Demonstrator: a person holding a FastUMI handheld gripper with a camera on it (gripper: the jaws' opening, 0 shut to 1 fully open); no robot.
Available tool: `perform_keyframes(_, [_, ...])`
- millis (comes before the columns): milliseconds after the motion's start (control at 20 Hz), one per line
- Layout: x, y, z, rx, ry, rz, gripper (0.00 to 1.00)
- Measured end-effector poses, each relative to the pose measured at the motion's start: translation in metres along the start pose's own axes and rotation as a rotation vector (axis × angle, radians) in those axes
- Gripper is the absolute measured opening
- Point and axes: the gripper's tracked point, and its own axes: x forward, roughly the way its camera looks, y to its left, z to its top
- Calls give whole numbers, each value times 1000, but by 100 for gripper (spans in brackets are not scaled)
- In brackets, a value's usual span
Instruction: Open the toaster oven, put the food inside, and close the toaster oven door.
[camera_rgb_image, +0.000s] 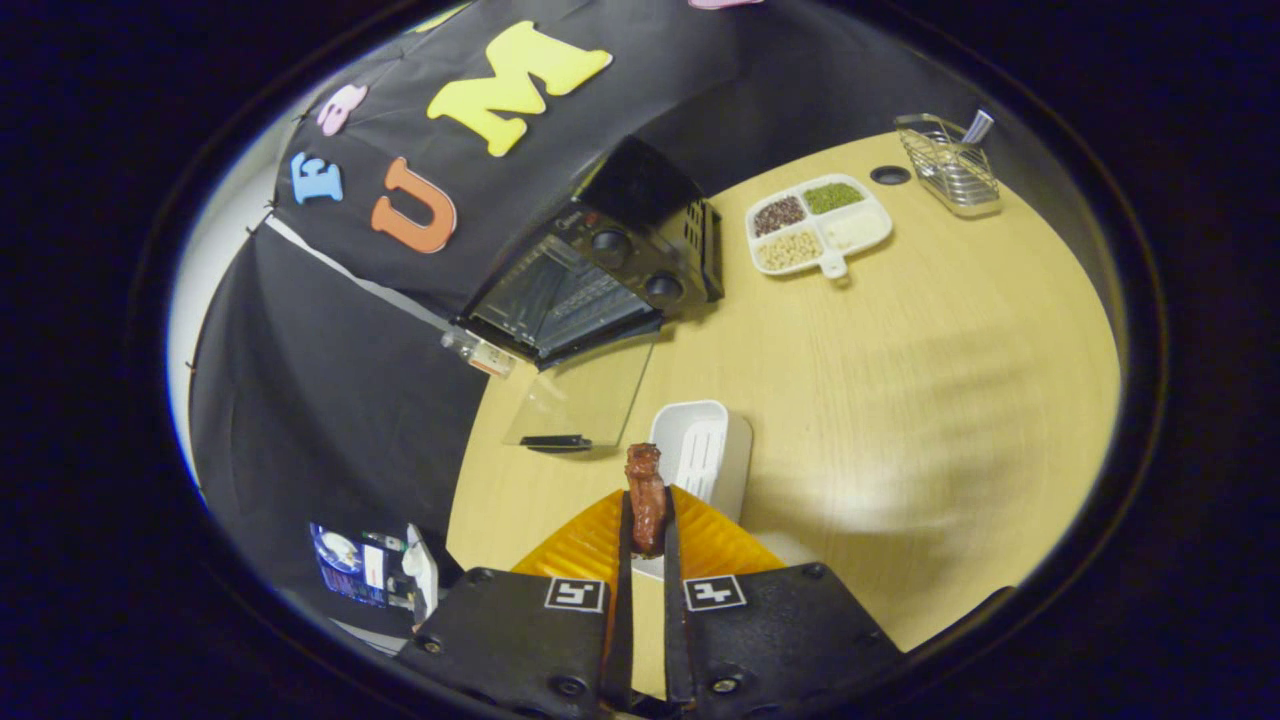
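**Food pinched and lifted; the open oven lies ahead and to the left**

The hand-held gripper (647, 525) is pinching a brown piece of food (646, 495) between its two fingers, which are pressed nearly together on it. The food is standing up lengthwise along the fingers, its free end poking out past the tips. Below it are sitting an orange ridged mat (590, 545) and a white basket-like container (703, 450), the latter just beyond the fingertips.

The toaster oven (600, 275) is standing at the far left of the worktop (900, 400), against the black wall, well apart from the food. Its glass door (585, 400) is lying folded down flat toward the near side, so the cavity is facing the hand-held gripper at a slant. The door's dark handle (555, 441) is lying at the near edge, between the fingers and the opening.

Judging by this layout, the opening step is done, and the next move calls for carrying the food forward and leftward, over the lowered door and into the cavity. The food's long axis is already pointing roughly that way.

Farther right, a divided dish of grains (818, 222) and a wire rack (950, 165) are sitting clear of that path.
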Motion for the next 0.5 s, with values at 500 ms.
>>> perform_keyframes(500, [65, 112, 25, 201, -254, 58, 16])
